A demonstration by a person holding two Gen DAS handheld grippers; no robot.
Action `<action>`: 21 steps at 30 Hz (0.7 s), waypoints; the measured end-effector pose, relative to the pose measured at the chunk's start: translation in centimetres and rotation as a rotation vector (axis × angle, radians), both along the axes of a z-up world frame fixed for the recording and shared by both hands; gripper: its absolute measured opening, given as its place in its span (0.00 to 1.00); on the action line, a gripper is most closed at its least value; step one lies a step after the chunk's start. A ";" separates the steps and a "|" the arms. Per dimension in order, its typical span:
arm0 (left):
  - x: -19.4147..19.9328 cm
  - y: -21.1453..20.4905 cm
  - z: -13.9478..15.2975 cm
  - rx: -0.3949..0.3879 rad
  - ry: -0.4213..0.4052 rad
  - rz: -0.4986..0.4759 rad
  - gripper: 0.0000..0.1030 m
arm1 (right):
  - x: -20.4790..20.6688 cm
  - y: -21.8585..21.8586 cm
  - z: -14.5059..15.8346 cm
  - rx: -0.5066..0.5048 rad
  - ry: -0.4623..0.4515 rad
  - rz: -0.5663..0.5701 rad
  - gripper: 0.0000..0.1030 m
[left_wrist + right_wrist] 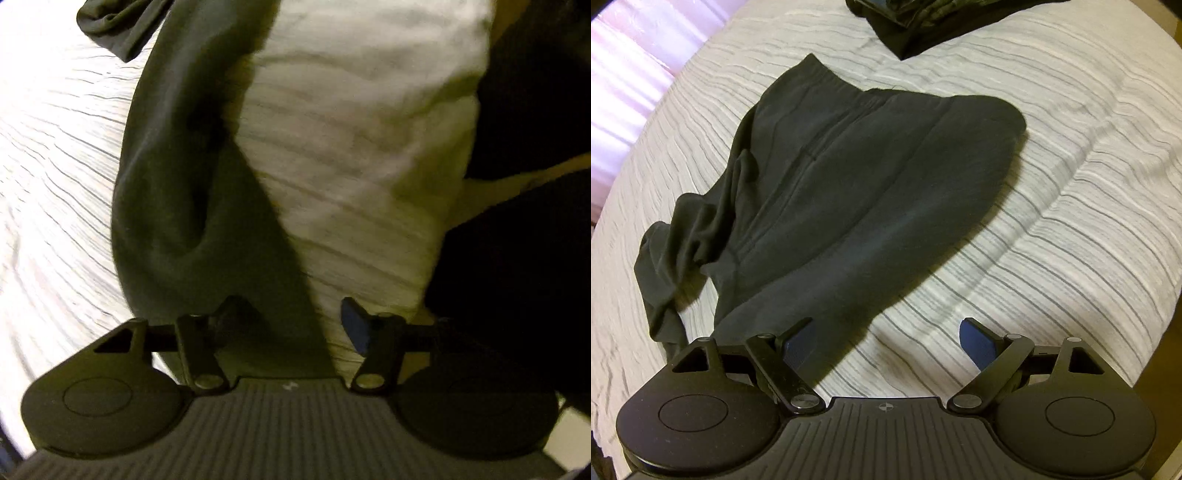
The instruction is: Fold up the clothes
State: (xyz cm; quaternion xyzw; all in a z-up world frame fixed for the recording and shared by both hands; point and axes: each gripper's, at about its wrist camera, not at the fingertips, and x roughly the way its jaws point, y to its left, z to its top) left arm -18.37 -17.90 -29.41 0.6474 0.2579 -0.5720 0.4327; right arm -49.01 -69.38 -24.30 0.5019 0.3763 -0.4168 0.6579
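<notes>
From the left wrist view, the left tool (291,325) points steeply down over a dark garment (173,206) that lies on the striped bedspread (55,166); its jaws stand partly apart with a strip of the dark cloth running between them, and the blur keeps me from telling whether the pads press on it. Another dark piece of clothing (114,26) sits at the top edge, and a black mass fills the right side, too dark to name. To do this step well, I judge the left tool should take a clean pinch on one edge of the cloth only, without catching the bedspread beneath. From the right wrist view, the right tool (888,341) hangs with its jaws wide apart and nothing between them, its left pad just over the near hem of the dark trousers (857,177). These lie spread across the bed, waistband away from the camera, one leg bunched and twisted at the left. A folded dark pile (923,26) rests well apart at the top, and a pale curtain (624,74) shows beyond the bed's edge. The bunched leg is the main hindrance: it probably needs smoothing flat before any fold, or the crease will come out uneven. The ripples in the bedspread could also be pinched up along with the hem.
</notes>
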 end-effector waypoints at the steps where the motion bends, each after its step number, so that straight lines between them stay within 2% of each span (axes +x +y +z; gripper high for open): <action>1: 0.6 0.1 0.4 -0.007 -0.010 0.007 0.10 | 0.2 0.0 0.0 -0.003 0.002 0.009 0.85; 2: 1.2 0.2 0.8 -0.014 -0.021 0.014 0.08 | 0.3 0.0 -0.1 -0.006 0.003 0.017 0.85; 5: 4.9 1.4 4.7 -0.114 -0.069 0.067 0.07 | 0.2 -0.4 0.1 -0.022 -0.006 0.011 0.85; 9: 10.8 2.4 7.5 -0.103 -0.063 0.179 0.07 | -1.0 -1.2 -0.3 -0.040 -0.032 -0.040 0.85; 10: 11.3 2.5 7.5 -0.089 -0.057 0.169 0.07 | -1.4 -1.4 -0.7 -0.038 -0.039 -0.056 0.85; 15: 10.7 0.6 6.5 -0.037 -0.052 0.098 0.06 | -3.4 -2.5 -2.4 -0.050 -0.084 -0.141 0.85; 21: 10.2 1.1 7.7 0.022 -0.055 0.062 0.06 | -6.3 -5.1 -3.8 -0.117 -0.194 -0.253 0.85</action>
